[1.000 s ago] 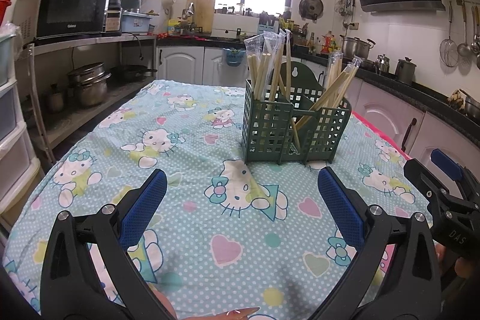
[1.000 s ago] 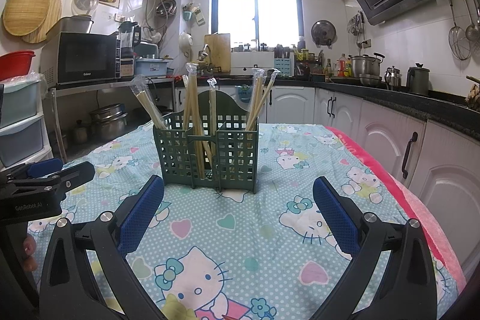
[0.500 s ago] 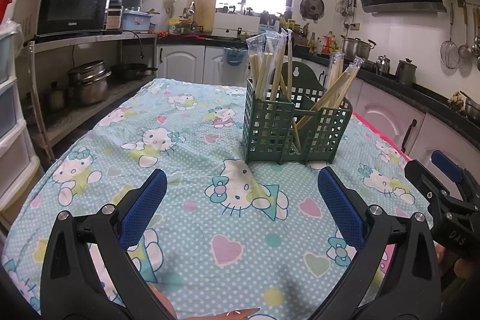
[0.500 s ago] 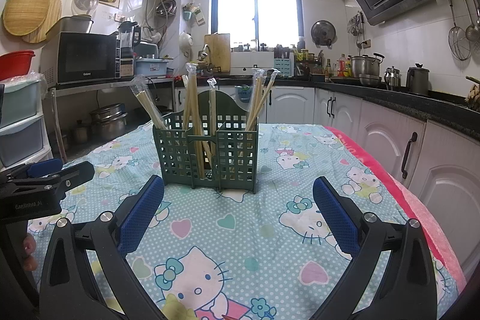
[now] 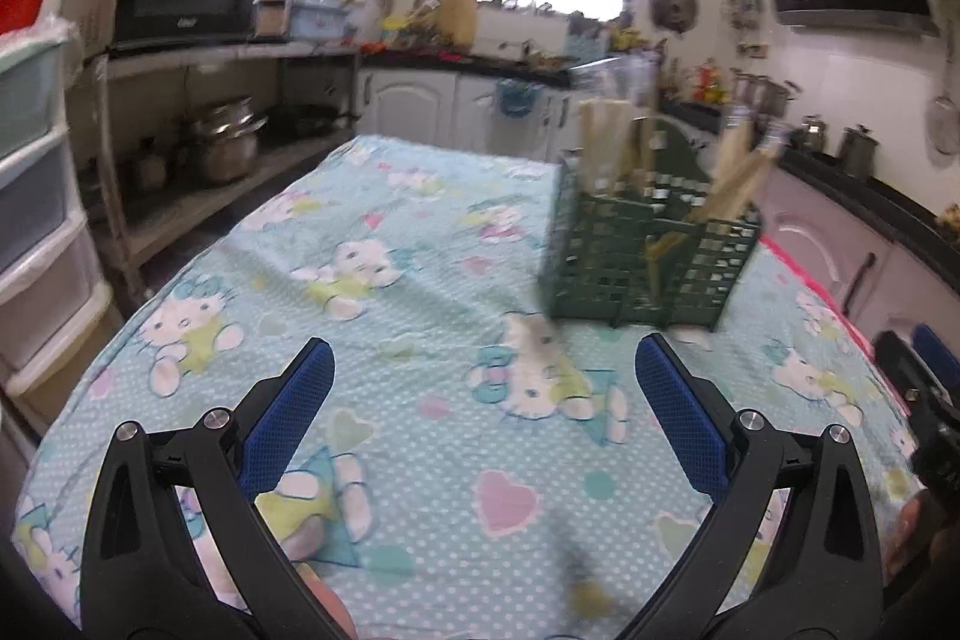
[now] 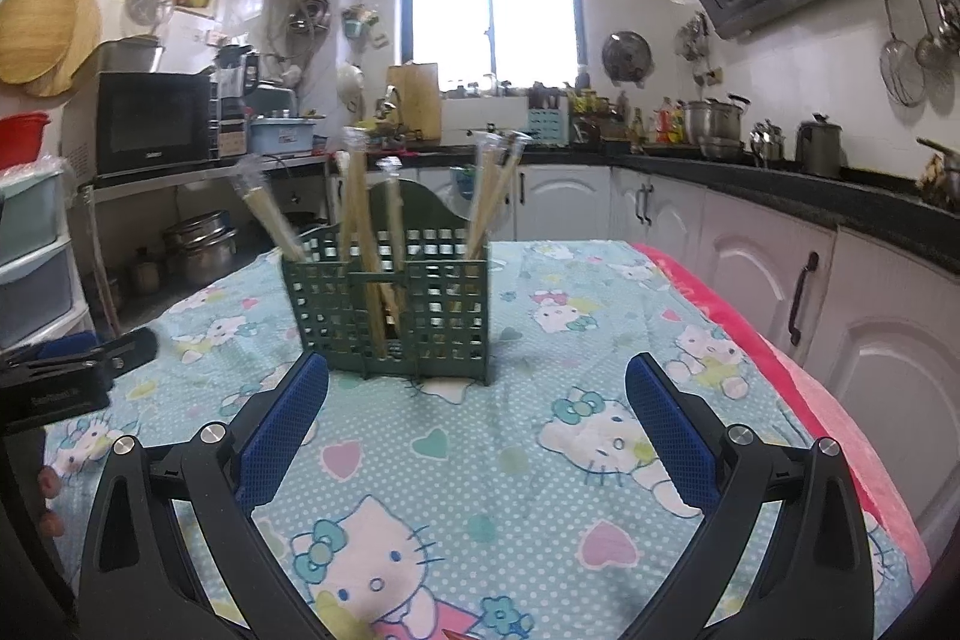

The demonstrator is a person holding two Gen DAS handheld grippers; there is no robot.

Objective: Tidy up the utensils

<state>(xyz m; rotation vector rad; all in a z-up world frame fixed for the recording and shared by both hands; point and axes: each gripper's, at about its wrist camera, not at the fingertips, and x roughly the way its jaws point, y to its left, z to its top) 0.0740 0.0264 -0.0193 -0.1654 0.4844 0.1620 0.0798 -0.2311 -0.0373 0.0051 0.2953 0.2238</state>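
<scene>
Both grippers hang wide open and empty over the near edge of the table: the right gripper points straight at the caddy, the left gripper points past the caddy's left side, so that in its view the caddy sits to the right. The caddy stands upright on the cloth, toward the far middle of the table and well apart from both tools. Wrapped chopsticks stand and lean in its compartments, some tilted out over the rim (which compartment each one sits in is hard to tell through the mesh).

The likely trouble is the leaning bundles. A gripper coming in low or from the side could knock a tilted pair, tip the light caddy, or drag the cloth and slide everything with it. The slick wrappers may also slip between the pads.

Against the frame half a second ago, the left view has swung left and blurred, so that tool is moving. The right gripper's view has lifted a little. The caddy and chopsticks look unchanged.
</scene>
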